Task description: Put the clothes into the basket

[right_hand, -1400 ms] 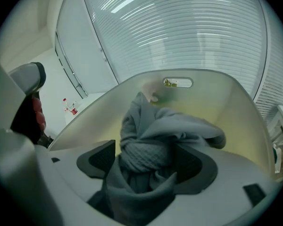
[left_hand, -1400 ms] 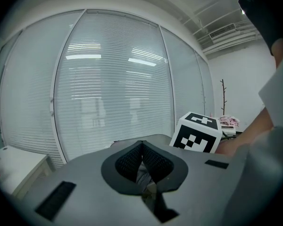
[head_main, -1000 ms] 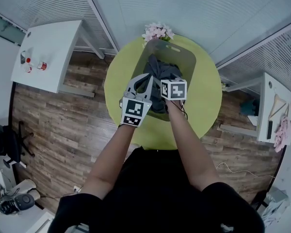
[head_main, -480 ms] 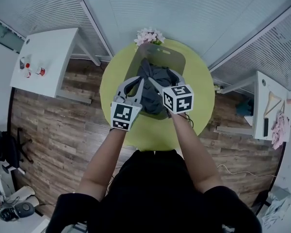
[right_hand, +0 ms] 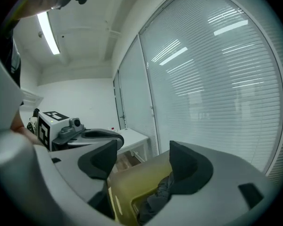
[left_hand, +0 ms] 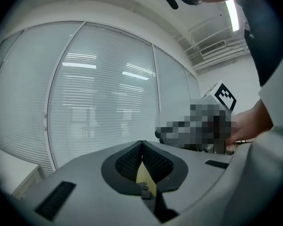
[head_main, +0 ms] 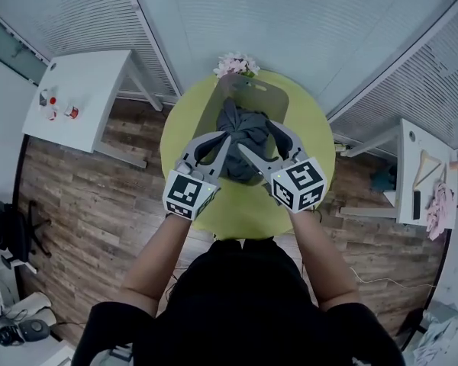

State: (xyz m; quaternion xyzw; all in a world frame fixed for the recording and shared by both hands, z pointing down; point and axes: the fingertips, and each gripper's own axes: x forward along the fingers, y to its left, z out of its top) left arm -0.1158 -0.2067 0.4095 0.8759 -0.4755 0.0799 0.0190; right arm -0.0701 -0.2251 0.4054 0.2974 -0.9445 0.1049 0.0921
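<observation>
Inside basket (head_main: 253,96), clothes (head_main: 243,120) partly behind right claw (head_main: 258,139).

Round yellow-green table (head_main: 244,213) on a wood floor (head_main: 84,204), pink flowers (head_main: 237,64) at its twelve o'clock edge. White desk (head_main: 80,97) at ten o'clock holds small bottles (head_main: 71,111). Side table (head_main: 424,197) at three o'clock. Blinds (head_main: 305,29) beyond.

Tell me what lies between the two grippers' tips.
In the head view, the grey clothes heaped in the basket lie between the left gripper and the right gripper.
</observation>
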